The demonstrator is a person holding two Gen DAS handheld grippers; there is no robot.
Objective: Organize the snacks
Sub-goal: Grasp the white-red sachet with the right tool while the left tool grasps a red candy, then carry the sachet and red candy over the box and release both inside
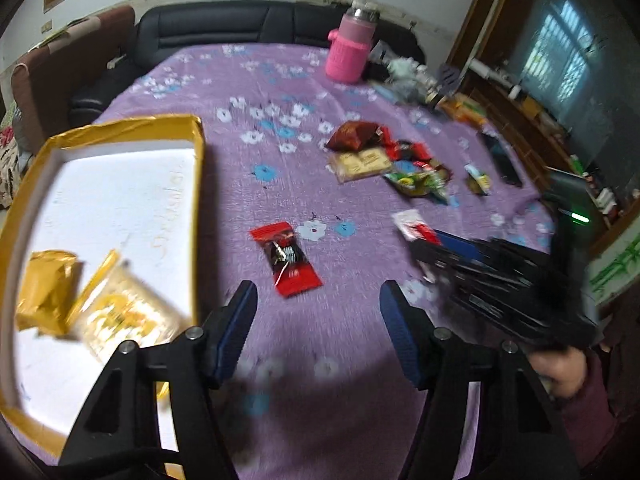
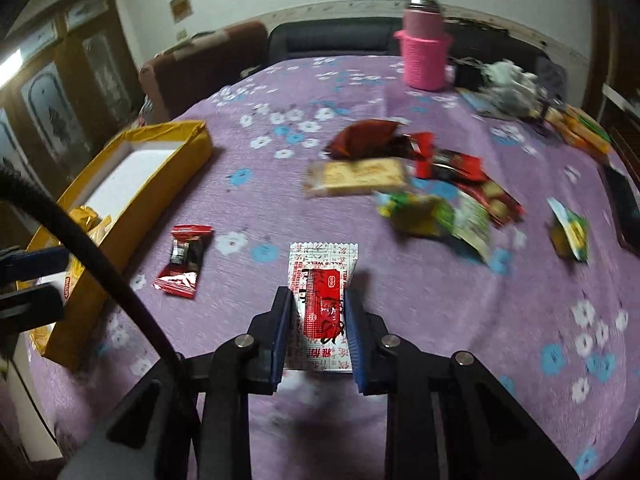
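Note:
My right gripper (image 2: pixel 318 300) is shut on a white-and-red snack packet (image 2: pixel 324 300) and holds it above the purple flowered tablecloth (image 2: pixel 440 340); the packet also shows in the left wrist view (image 1: pixel 412 226). My left gripper (image 1: pixel 318 292) is open and empty, just right of the yellow box (image 1: pixel 198 184). The box holds a gold packet (image 1: pixel 48 292) and a pale yellow packet (image 1: pixel 120 316). A red-and-black candy packet (image 1: pixel 288 258) lies on the cloth just ahead of my left gripper, and shows in the right wrist view (image 2: pixel 182 262). A pile of snacks (image 2: pixel 400 176) lies mid-table.
A pink bottle (image 2: pixel 424 48) stands at the far side. Clutter (image 2: pixel 508 84) and orange packets (image 2: pixel 584 130) lie at the far right. A dark phone (image 2: pixel 624 204) lies near the right edge. A small green-yellow packet (image 2: pixel 570 232) lies apart. A sofa (image 1: pixel 224 28) stands behind.

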